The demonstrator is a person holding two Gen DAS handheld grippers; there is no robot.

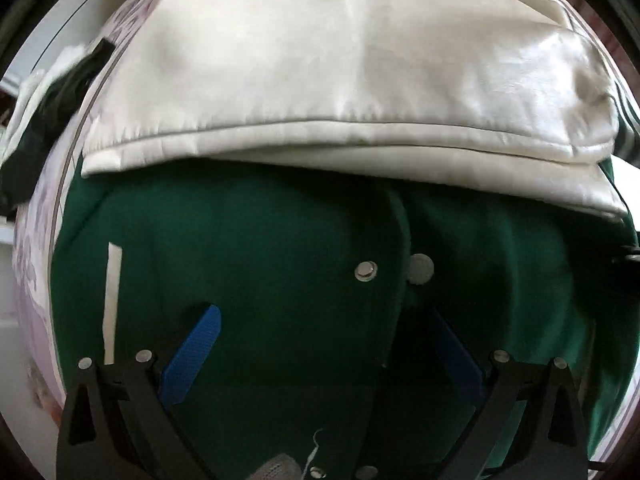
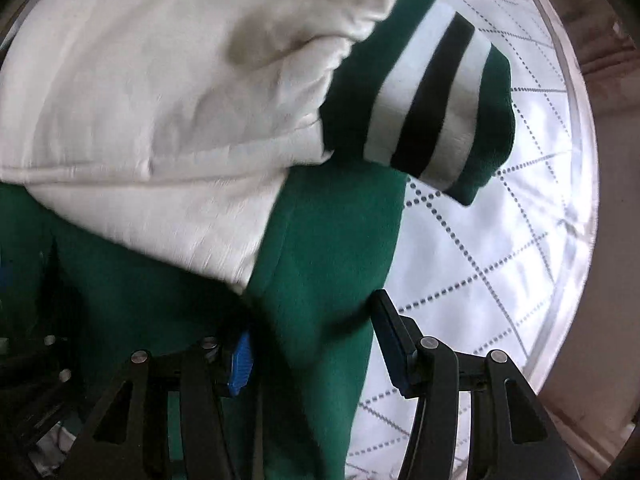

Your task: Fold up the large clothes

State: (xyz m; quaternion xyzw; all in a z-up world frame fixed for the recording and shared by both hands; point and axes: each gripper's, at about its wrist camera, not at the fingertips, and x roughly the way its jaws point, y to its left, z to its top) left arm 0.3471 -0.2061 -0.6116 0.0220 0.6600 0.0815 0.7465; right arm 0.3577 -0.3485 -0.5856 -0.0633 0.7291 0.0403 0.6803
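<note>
Left gripper (image 1: 320,332): fingers apart, pointing steeply down at the jacket (image 1: 260,260). The blue pad (image 1: 196,354) of one finger shows clearly; the other lies in shadow against the green cloth. Between the two fingers lies the jacket's front edge with its snaps (image 1: 366,271), flat and not pinched. Whether the pads touch the fabric cannot be told.

Just beyond the fingertips, the cream sleeves (image 1: 340,80) lie folded across the green body, one layered on the other. Outside the left-hand finger, a white strip (image 1: 112,300) runs along the green cloth. The round table (image 1: 36,272) with a patterned cover shows past the jacket's edge.

Right gripper (image 2: 314,322): fingers about half apart, a fold of green cloth (image 2: 320,280) standing between them. Picture blurred; whether the pads press on it cannot be told. Ahead of the fingertips, a cream sleeve (image 2: 160,100) ends in a green cuff (image 2: 424,104) with white and black stripes. Outside the right-hand finger, the white dotted cover (image 2: 500,260) of the table lies bare.
</note>
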